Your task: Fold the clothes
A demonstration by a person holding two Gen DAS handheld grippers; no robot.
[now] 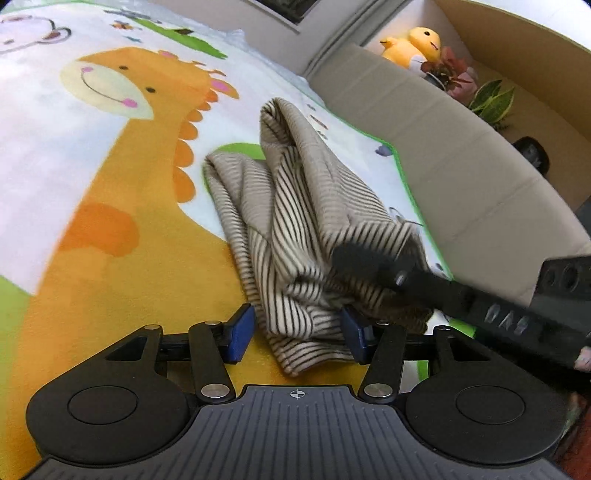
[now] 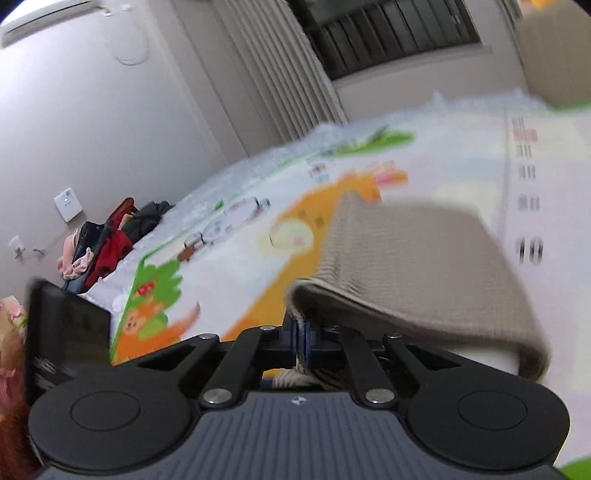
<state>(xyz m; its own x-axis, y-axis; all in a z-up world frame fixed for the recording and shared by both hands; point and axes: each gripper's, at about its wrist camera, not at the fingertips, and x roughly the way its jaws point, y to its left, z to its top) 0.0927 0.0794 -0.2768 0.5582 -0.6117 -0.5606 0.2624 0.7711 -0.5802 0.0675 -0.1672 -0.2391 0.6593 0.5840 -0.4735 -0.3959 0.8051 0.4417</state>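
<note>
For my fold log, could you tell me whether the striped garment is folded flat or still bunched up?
Still bunched up: the striped garment stands in loose, rumpled folds on the play mat, not flat, and the right gripper pinches one edge.

"10" on play mat [image 2: 530, 251]

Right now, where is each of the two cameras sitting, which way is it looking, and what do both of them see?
Left wrist: sits on the left gripper, looking down over its blue pads, which are apart, at the striped garment on the cartoon play mat; the right gripper reaches in from the right.
Right wrist: sits on the right gripper, shut on the garment's edge, facing across the mat toward a curtained window and a clothes pile; the picture is blurred.
Shared: the striped garment and the mat.
</note>
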